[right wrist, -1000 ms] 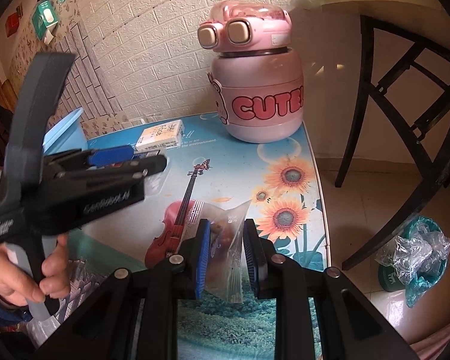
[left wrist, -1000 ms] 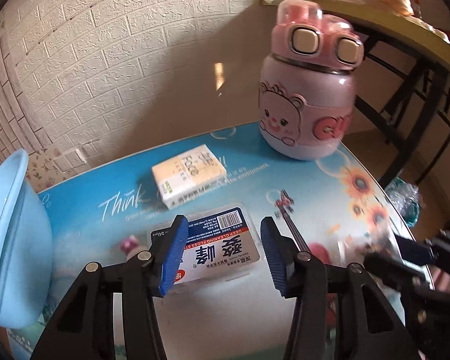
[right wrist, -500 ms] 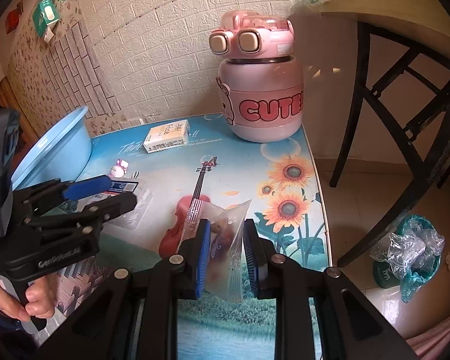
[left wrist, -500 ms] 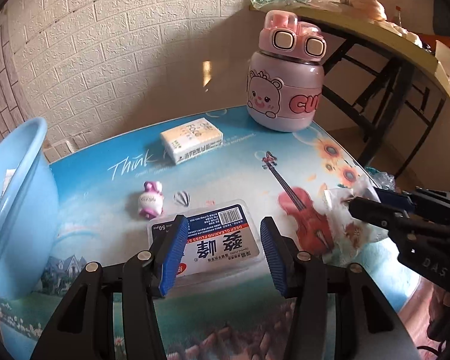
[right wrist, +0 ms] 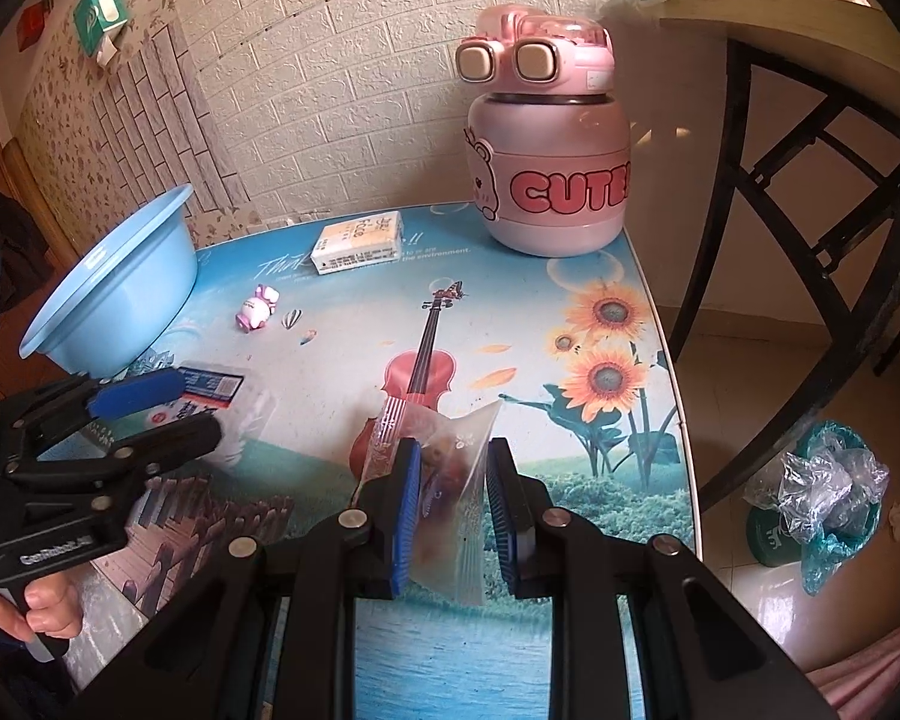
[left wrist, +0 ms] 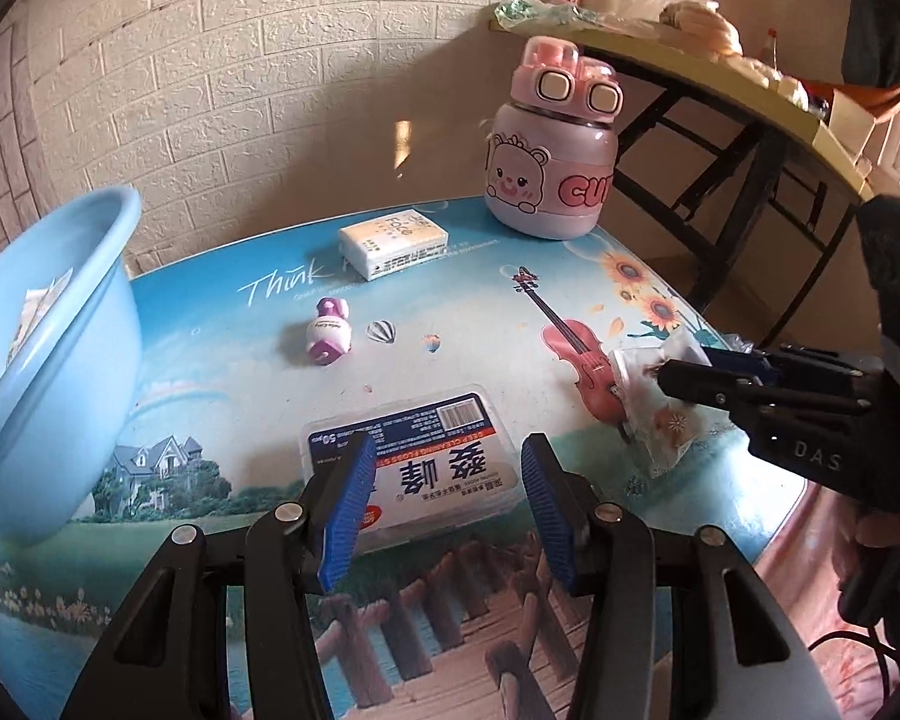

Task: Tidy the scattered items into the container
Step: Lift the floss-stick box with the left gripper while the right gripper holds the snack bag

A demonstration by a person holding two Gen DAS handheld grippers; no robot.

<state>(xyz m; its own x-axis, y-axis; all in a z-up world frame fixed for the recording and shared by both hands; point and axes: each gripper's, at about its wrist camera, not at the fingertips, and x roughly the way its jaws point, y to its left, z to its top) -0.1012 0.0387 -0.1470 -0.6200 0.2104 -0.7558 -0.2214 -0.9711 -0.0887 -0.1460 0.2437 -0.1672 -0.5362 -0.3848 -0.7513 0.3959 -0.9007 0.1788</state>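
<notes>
My left gripper (left wrist: 444,468) is open, its blue pads either side of a clear plastic floss box (left wrist: 411,468) lying flat on the table; the box also shows in the right wrist view (right wrist: 210,387). My right gripper (right wrist: 450,480) is shut on a clear snack bag (right wrist: 450,468), seen from the side in the left wrist view (left wrist: 660,402). A light blue basin (left wrist: 48,360) stands at the table's left edge, with some packets inside. A tissue pack (left wrist: 393,240) and a small pink-and-white toy bottle (left wrist: 327,339) lie on the table farther back.
A big pink bear-print bottle (left wrist: 552,162) stands at the back right of the picture-printed table (left wrist: 210,330). A black-legged side table (right wrist: 810,120) is to the right. On the floor sits a green bin with plastic bags (right wrist: 822,498).
Both grippers have pulled back and up from the table, so more of it shows. The left stays open over the floss box. The right still holds the snack bag.
</notes>
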